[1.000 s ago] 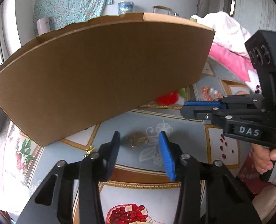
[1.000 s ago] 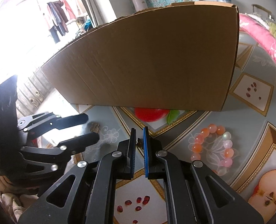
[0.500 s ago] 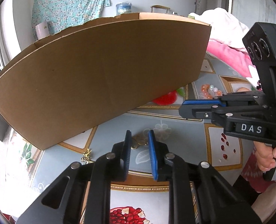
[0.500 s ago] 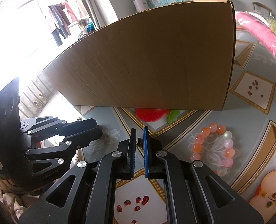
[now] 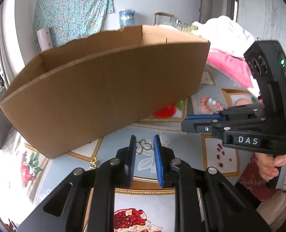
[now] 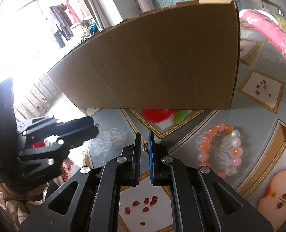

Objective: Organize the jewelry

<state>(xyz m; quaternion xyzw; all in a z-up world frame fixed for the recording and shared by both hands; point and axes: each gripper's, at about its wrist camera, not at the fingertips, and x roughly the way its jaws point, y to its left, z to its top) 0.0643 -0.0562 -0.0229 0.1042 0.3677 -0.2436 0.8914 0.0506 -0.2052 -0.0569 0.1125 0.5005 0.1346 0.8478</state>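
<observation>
We hold two grippers over a fruit-print tablecloth (image 5: pixel 183 154), near a big cardboard box (image 5: pixel 108 92) that stands at the far side. On the left, a small gold charm (image 5: pixel 92 164) lies on the cloth just near the box's near corner. Our left gripper (image 5: pixel 144 146) has its fingers pinched on a gold earring (image 5: pixel 144 145), which hangs between the blue pads. To its right, our right gripper (image 6: pixel 144 145) is closed on a small gold piece (image 6: pixel 145 146) caught at its fingertips. Farther right, a pink bead bracelet (image 6: pixel 220 150) lies flat on the cloth, apart from both grippers and near the box's right end.
</observation>
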